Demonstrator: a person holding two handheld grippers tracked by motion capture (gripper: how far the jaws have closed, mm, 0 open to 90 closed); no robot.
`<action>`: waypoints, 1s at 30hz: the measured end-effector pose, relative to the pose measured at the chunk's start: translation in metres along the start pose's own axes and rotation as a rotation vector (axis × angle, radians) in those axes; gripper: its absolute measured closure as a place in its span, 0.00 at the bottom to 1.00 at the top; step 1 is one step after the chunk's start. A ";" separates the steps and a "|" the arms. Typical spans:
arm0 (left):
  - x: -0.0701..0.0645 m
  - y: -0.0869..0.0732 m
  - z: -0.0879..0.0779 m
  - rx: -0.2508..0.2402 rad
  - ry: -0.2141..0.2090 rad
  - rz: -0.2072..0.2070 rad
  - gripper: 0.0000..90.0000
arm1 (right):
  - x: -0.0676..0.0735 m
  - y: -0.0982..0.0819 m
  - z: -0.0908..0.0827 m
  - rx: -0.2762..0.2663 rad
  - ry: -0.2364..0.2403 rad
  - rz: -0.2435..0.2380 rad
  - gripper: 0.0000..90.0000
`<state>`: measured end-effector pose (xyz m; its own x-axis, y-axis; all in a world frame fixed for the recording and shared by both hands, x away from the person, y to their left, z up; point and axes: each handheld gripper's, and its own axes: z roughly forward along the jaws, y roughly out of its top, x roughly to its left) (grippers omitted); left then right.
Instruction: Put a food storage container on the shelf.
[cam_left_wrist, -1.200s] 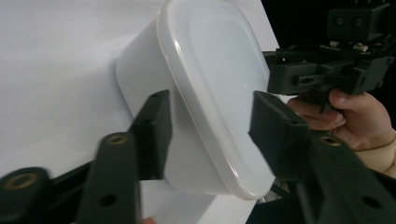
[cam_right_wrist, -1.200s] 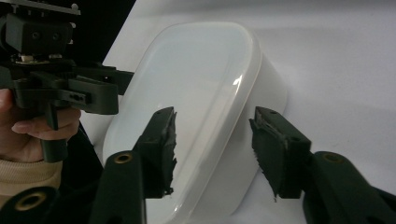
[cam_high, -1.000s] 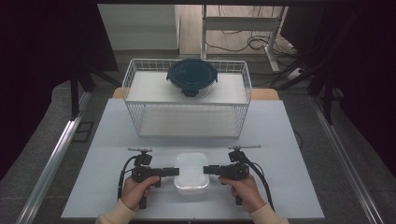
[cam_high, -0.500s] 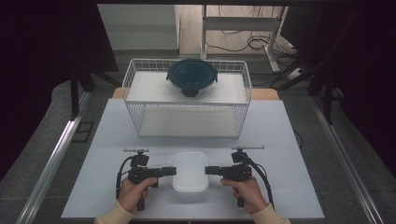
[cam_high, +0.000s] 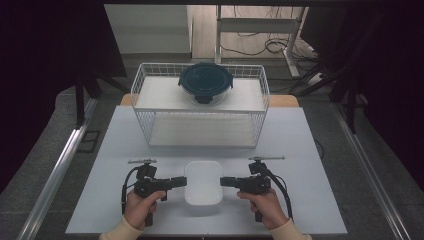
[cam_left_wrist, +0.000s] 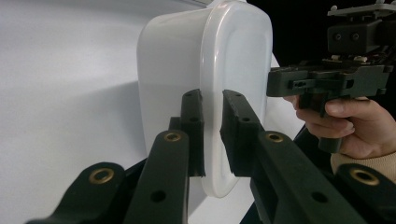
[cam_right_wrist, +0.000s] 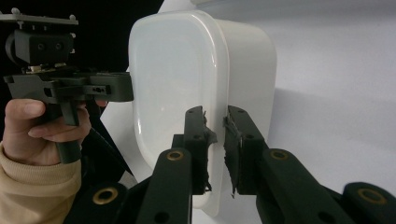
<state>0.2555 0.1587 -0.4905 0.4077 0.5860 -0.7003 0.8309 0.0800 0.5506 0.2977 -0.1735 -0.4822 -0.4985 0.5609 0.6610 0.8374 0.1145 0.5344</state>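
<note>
Counter (cam_high: 300, 150): pale, flat, under both claws.
Wire basket (cam_high: 150, 107): beyond the claws, dark round lidded bowl (cam_high: 205, 82) on top.
White tub (cam_high: 203, 183): between the two claws.
Left claw (cam_left_wrist: 212, 114): clenched on the tub's near rim.
Right claw (cam_right_wrist: 215, 128): clenched on the opposite rim.

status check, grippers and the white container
Left gripper and right gripper each pinch the white container's rim. Container on table. Wire basket stands apart behind.
</note>
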 end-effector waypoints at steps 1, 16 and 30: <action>0.000 0.000 0.000 0.000 -0.001 0.001 0.89 | 0.000 0.000 0.000 0.000 -0.002 -0.004 0.88; -0.011 0.001 -0.007 -0.021 -0.009 0.053 0.89 | 0.012 0.003 -0.010 -0.029 -0.005 -0.088 0.88; -0.018 0.003 -0.014 -0.049 -0.021 0.090 0.89 | 0.029 0.006 -0.020 -0.057 -0.023 -0.165 0.88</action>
<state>0.2451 0.1596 -0.4698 0.4881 0.5755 -0.6561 0.7714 0.0673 0.6328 0.2837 -0.1733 -0.4495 -0.6222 0.5567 0.5504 0.7306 0.1604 0.6637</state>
